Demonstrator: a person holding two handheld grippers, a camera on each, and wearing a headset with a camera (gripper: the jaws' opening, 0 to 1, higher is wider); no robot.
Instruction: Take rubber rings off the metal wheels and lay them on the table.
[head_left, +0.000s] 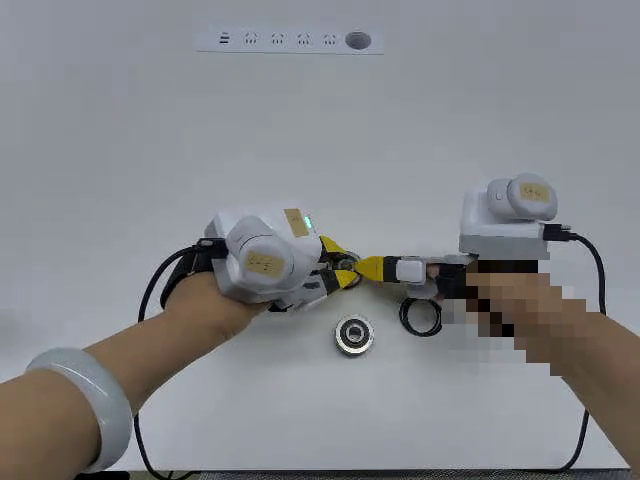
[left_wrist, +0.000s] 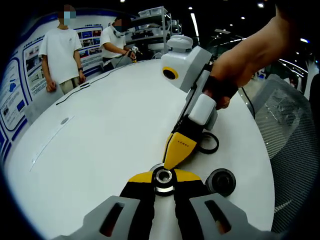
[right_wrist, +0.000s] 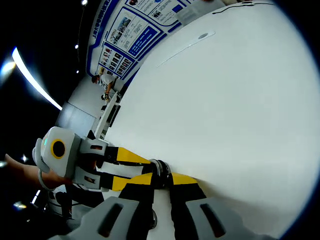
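The person's left forearm (head_left: 90, 400) sits closest in the head view, low at the left, with a pale bracelet (head_left: 85, 395) round the wrist. Beneath everything lies the wide white table (head_left: 320, 150). A white power strip (head_left: 290, 40) lies along its far edge.

The left gripper (head_left: 340, 265) reaches in from the left, and its yellow-tipped jaws are clamped on a small metal wheel, the held wheel (left_wrist: 163, 177), which is lifted clear of the table at the middle of the scene. In the left gripper view this wheel sits squarely between the two yellow tips, its bright hub facing the camera.

The right gripper (head_left: 372, 268) comes in from the right, pointing at the left one, so the two meet tip to tip. Its jaws are drawn together onto the rim of the same held wheel. In the right gripper view the wheel is wedged between that gripper's two yellow tips. I cannot tell whether they have caught the rubber itself. A black cable (head_left: 590, 300) loops down from the back of the right gripper towards the table's near edge.

A second wheel (head_left: 354, 335) lies flat on the table just below the meeting tips, with a dark outer band round a shiny centre. A loose black rubber ring (head_left: 420, 317) lies flat on the table just beside it, to its right, under the right gripper.
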